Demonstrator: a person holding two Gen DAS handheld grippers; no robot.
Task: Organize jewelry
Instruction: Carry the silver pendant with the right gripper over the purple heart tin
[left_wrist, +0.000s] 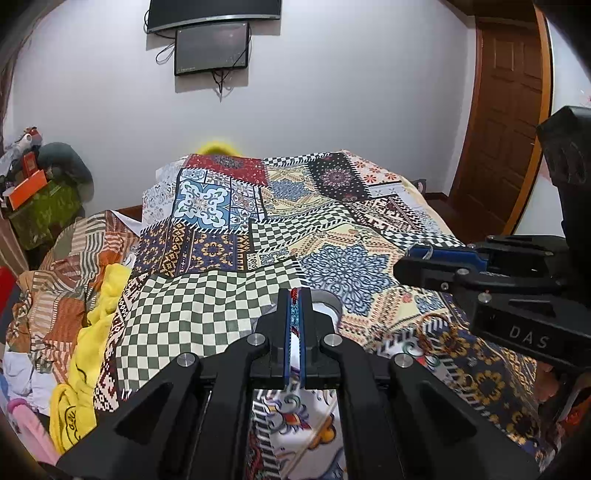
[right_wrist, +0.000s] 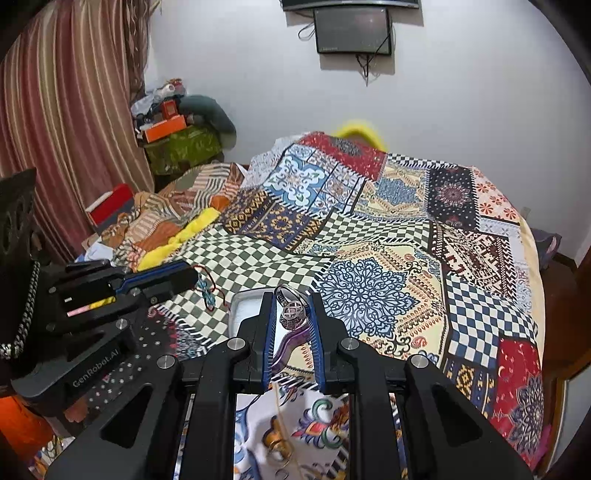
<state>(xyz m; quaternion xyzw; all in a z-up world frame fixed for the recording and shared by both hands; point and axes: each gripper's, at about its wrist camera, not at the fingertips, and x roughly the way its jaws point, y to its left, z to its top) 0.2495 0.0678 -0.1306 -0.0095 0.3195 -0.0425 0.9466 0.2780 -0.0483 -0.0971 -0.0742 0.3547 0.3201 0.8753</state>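
Right wrist view: the right gripper (right_wrist: 292, 314) has its blue-padded fingers (right_wrist: 269, 332) closed on a silver ring (right_wrist: 291, 308) with a round, cross-patterned face; the ring sits between the pads near their tips, tilted, its band rising toward the upper left. Just behind the fingers lies a pale grey tray (right_wrist: 240, 308) with a rounded rim, resting on the patchwork bedspread (right_wrist: 373, 288); only its near left part shows, and that part looks bare white, while the rest is hidden behind the fingers. A purple curved strip (right_wrist: 288, 345) lies under the gripper, close to the tray. To the left, the left gripper (right_wrist: 192, 278) is seen from the side, a beaded bracelet (right_wrist: 208, 293) of teal and red cord dangling from its tip above the checkered cloth.

In the left wrist view the left gripper (left_wrist: 294, 295) has its pads pressed together on that bracelet (left_wrist: 294, 306), the red and teal beads showing in the narrow slit. The grey tray (left_wrist: 328, 301) peeks out right behind the fingertips, its contents concealed. The right gripper (left_wrist: 412, 254) reaches in from the right, a glint of the ring (left_wrist: 427, 252) at its tip. A brownish cord loop (left_wrist: 434, 328) lies on the bedspread (left_wrist: 207, 295) beneath it. A heap of clothes (left_wrist: 74, 295) sits at the bed's left edge.
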